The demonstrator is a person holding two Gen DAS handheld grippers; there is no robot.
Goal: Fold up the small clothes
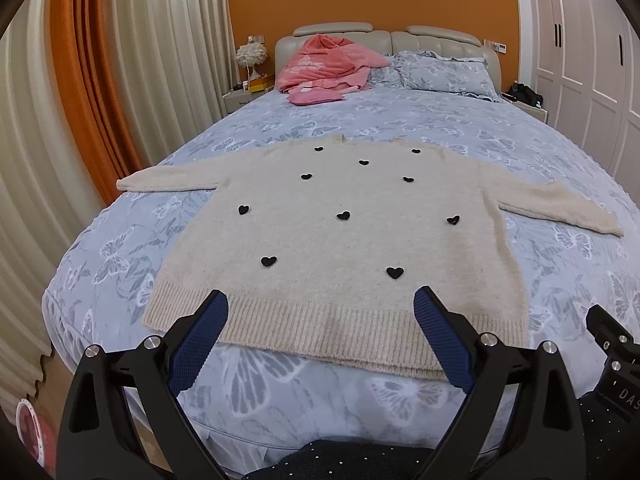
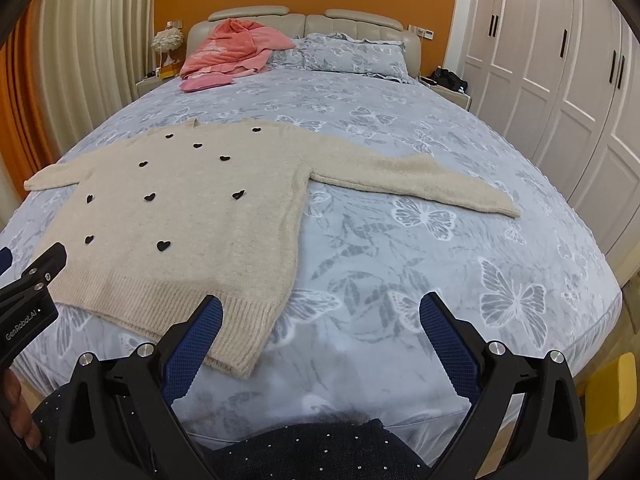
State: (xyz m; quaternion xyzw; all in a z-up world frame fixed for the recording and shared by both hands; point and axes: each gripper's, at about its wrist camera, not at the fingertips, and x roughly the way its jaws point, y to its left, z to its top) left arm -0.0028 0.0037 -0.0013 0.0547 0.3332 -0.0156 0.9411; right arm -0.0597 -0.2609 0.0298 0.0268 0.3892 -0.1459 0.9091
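Note:
A cream knit sweater (image 1: 340,236) with black heart patches lies flat on the bed, sleeves spread out to both sides, ribbed hem toward me. It also shows in the right wrist view (image 2: 180,216). My left gripper (image 1: 322,300) is open and empty, hovering just above the middle of the hem. My right gripper (image 2: 320,308) is open and empty, above the bedspread beside the sweater's right hem corner; its left finger (image 2: 200,336) overlaps that corner. The right gripper's body (image 1: 612,344) shows at the left view's right edge.
The bed (image 2: 440,240) has a blue butterfly-print cover. Pink clothes (image 1: 324,66) and pillows (image 1: 444,72) lie at the headboard. Curtains hang on the left, white wardrobe doors (image 2: 560,60) on the right. A yellow object (image 2: 612,384) is at the bed's right foot.

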